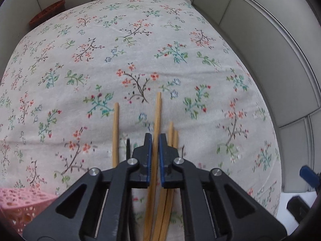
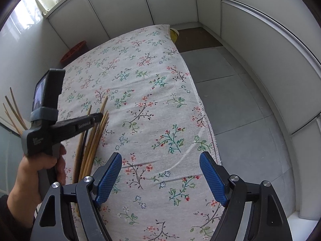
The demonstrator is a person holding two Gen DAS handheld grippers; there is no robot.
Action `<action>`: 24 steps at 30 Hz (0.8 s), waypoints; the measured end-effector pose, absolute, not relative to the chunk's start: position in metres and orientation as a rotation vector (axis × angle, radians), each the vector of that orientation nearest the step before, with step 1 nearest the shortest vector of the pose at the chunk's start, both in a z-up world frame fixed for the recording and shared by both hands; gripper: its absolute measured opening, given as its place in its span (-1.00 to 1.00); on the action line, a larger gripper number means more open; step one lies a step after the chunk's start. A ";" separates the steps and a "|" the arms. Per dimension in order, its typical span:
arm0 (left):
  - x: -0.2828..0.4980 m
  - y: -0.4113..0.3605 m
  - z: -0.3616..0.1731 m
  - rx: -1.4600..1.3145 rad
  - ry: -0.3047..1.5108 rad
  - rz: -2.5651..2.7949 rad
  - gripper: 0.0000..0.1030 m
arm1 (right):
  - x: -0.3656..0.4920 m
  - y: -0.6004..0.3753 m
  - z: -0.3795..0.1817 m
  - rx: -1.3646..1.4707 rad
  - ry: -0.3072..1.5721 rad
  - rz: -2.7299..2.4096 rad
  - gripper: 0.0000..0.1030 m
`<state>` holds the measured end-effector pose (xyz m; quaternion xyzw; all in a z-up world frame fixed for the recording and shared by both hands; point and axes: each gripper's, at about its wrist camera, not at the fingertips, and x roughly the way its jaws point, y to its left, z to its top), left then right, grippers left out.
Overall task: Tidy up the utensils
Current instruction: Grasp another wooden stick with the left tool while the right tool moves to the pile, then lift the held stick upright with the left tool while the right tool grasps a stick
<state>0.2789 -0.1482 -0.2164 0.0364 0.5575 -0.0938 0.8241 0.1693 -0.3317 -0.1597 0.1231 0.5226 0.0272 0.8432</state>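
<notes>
Several wooden chopsticks (image 1: 116, 132) lie in a loose bunch on the floral tablecloth (image 1: 140, 50). My left gripper (image 1: 154, 138) is shut on one wooden chopstick (image 1: 157, 116), whose tip points away from me. A black chopstick (image 1: 127, 146) lies among them. In the right wrist view the same bunch of chopsticks (image 2: 94, 140) lies at the left, with the left gripper (image 2: 98, 117) over it. My right gripper (image 2: 160, 160) is open and empty above the cloth, to the right of the bunch.
A pink perforated basket (image 1: 22, 206) sits at the near left. More chopsticks (image 2: 14, 112) stand upright at the far left. A red-brown basket (image 2: 75, 51) sits beyond the table's far left side. The table's right edge (image 2: 200, 104) drops to a grey tiled floor.
</notes>
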 end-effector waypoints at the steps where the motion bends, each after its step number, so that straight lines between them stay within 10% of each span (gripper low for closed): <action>1: 0.272 -0.147 -0.213 0.083 1.177 -0.206 -0.86 | 0.169 -0.331 -0.159 0.260 1.103 0.057 0.57; 24: 0.126 -0.040 -0.082 -0.089 0.837 -0.412 -0.87 | 0.184 -0.261 -0.167 0.292 1.113 0.145 0.42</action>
